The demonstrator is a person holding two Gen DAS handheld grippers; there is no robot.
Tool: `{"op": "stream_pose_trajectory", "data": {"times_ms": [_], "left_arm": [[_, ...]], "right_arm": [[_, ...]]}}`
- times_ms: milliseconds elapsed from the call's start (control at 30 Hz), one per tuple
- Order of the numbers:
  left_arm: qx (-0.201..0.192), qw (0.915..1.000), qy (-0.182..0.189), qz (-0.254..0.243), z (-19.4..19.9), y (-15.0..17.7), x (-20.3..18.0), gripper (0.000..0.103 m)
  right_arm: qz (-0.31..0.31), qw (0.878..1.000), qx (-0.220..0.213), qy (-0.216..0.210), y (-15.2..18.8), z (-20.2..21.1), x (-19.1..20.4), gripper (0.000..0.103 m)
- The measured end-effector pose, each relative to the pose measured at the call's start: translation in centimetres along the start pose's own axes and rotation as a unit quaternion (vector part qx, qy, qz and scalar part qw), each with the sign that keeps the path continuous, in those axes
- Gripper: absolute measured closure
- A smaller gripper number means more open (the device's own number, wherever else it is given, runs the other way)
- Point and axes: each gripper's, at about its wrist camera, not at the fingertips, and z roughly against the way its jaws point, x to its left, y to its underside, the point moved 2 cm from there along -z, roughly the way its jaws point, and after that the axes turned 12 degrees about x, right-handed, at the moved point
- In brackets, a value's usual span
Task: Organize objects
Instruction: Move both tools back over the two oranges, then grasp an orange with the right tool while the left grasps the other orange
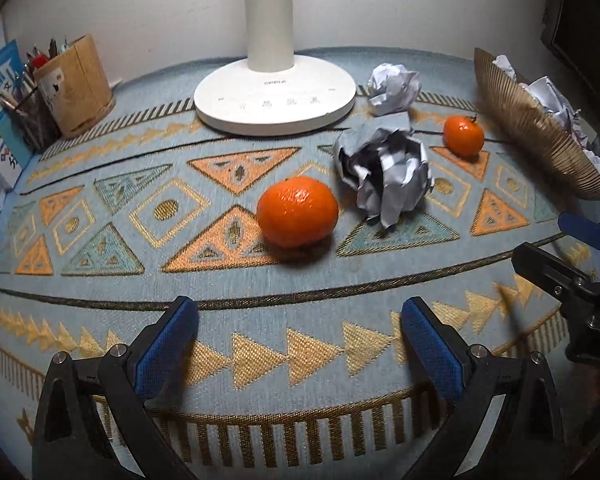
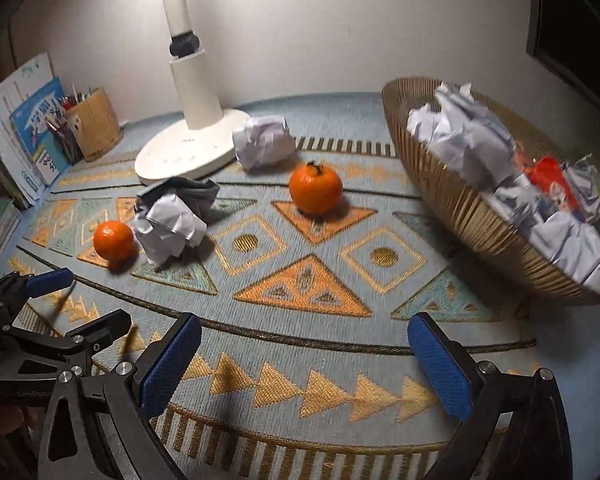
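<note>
The near strip of the patterned worktop lies bare, so both pairs of tongs have open cloth beneath them. Farther in, the way is cluttered: a large orange just beside a grey crumpled paper, a small orange and a white paper ball behind. The lamp base blocks the back, the ribbed basket the right, the pen holder the left corner.
</note>
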Motion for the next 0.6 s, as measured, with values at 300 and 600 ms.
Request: {"op": "stream_pose_trajectory", "data": {"times_ms": [300,600], "left_arm": [[-0.045,0.9987,-0.009,0.021,-0.6,-2.6,0.7,0.000],[-0.044,0.9985,-0.011,0.031,-1.0,-3.8,0.8,0.000]], "right_arm": [[-0.057,0.997,-0.008,0.056,-4.0,-3.8,-0.9,0.000],[-0.088,0.994,-0.006,0.068,-8.3,-5.8,-0.4,0.000]]}}
